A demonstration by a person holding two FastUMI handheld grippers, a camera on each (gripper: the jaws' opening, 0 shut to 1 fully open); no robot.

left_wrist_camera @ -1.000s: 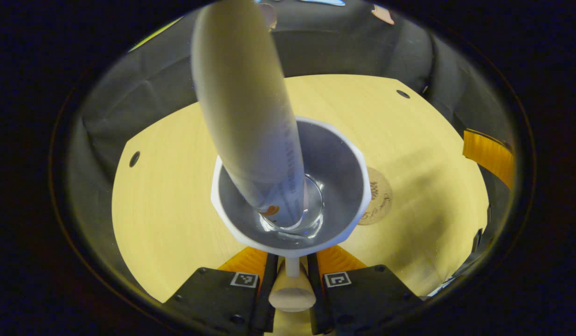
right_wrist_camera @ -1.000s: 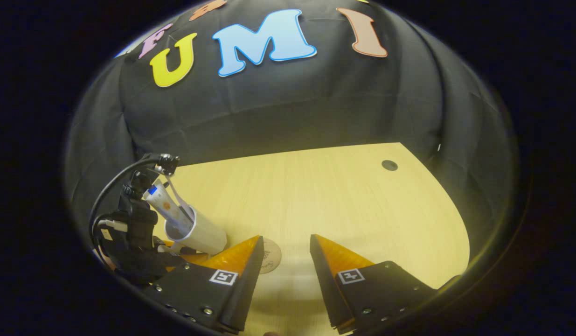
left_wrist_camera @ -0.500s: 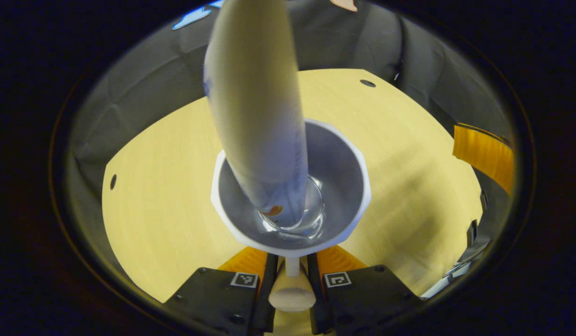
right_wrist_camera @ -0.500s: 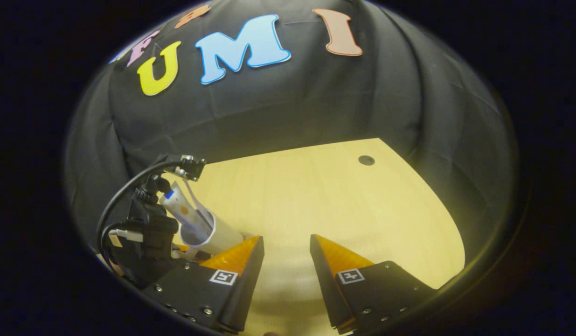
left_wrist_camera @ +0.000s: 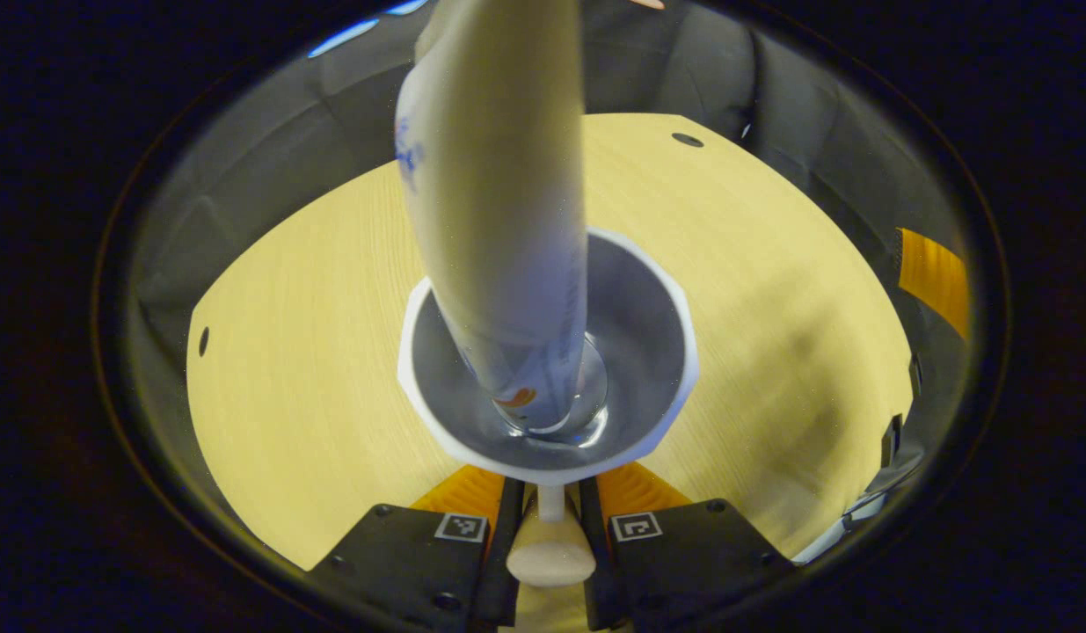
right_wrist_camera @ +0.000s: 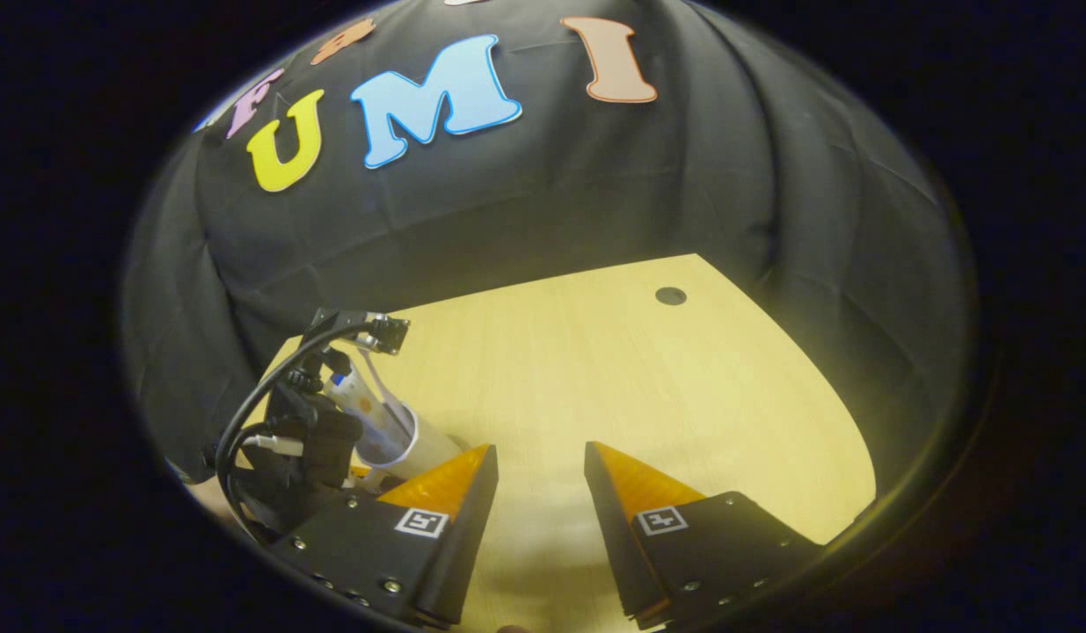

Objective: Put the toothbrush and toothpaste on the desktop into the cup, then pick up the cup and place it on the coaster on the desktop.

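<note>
left gripper view: cup (left_wrist_camera: 648, 352) at frame centre, above the desk (left_wrist_camera: 314, 352); toothpaste (left_wrist_camera: 499, 202) standing in it, leaning toward the upper frame; cup handle between the left gripper (left_wrist_camera: 550, 510) fingers at bottom centre. right gripper view: cup (right_wrist_camera: 419, 440) at lower left, right gripper (right_wrist_camera: 540, 466) at bottom centre.
</note>
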